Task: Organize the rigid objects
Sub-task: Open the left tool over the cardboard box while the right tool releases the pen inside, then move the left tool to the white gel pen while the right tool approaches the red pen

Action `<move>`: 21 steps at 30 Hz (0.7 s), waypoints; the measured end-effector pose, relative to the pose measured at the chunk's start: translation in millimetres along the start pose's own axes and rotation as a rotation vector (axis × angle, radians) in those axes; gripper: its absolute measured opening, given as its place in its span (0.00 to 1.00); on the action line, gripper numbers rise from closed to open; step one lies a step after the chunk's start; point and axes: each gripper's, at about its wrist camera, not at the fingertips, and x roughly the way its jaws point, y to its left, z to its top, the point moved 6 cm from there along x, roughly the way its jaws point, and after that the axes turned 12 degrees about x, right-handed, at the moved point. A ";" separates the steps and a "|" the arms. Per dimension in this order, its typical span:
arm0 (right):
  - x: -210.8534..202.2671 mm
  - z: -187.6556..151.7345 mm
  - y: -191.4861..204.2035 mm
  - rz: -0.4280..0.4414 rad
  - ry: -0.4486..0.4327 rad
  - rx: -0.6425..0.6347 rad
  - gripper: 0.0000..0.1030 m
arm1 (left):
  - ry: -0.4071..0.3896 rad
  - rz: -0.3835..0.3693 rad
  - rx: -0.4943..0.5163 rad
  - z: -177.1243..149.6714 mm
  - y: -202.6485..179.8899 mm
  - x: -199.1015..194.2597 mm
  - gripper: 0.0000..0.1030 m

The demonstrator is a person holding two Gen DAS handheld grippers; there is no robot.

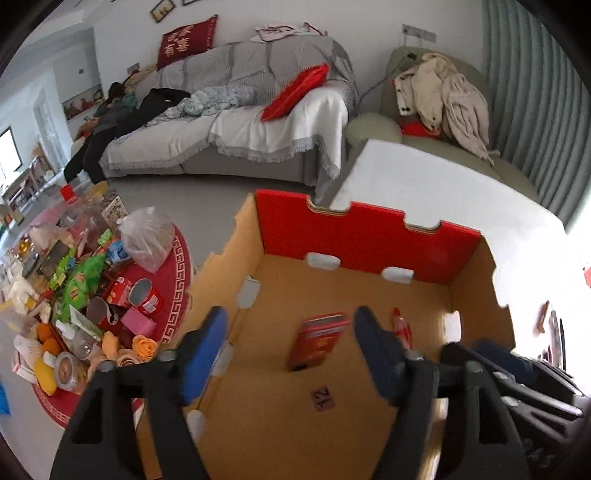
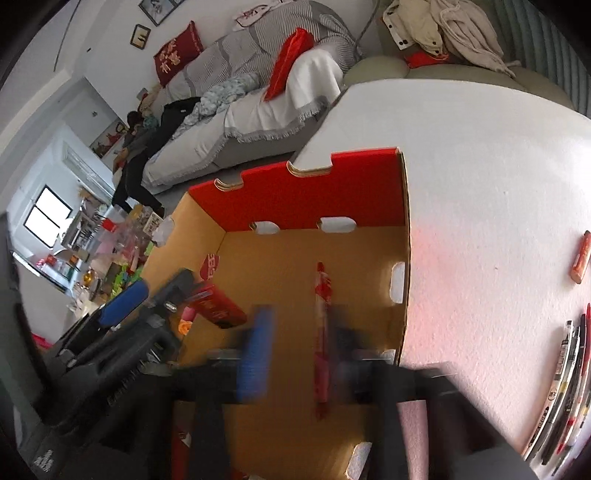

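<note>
White walls with small framed pictures high up. Below them, a grey sofa under striped and white throws, carrying two red cushions. Right of the sofa, a pale green armchair heaped with beige clothes, then a grey-green pleated curtain. In front of the sofa, bare grey floor. Far left of the sofa, a bright daylit window.

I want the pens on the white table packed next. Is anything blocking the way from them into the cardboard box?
Nothing visible does. The pens lie in the open on the white table, and the cardboard box stands right beside it with its top open. Only its side wall rises between them. Inside lie a red packet and a red pen.
</note>
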 end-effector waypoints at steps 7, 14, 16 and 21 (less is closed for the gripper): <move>-55.4 15.8 -11.5 0.096 -0.102 0.080 0.75 | 0.024 -0.092 -0.065 2.7 3.3 -2.6 1.00; -132.6 3.1 -100.0 0.003 -0.256 0.230 0.88 | -0.076 -0.242 0.022 15.2 -65.9 -57.0 1.00; -151.3 -6.5 -139.1 -0.049 -0.274 0.305 0.88 | -0.096 -0.292 0.097 14.1 -107.5 -75.2 1.00; -192.9 -36.2 -232.9 -0.145 -0.282 0.485 0.88 | -0.078 -0.364 0.291 -6.3 -227.5 -85.2 1.00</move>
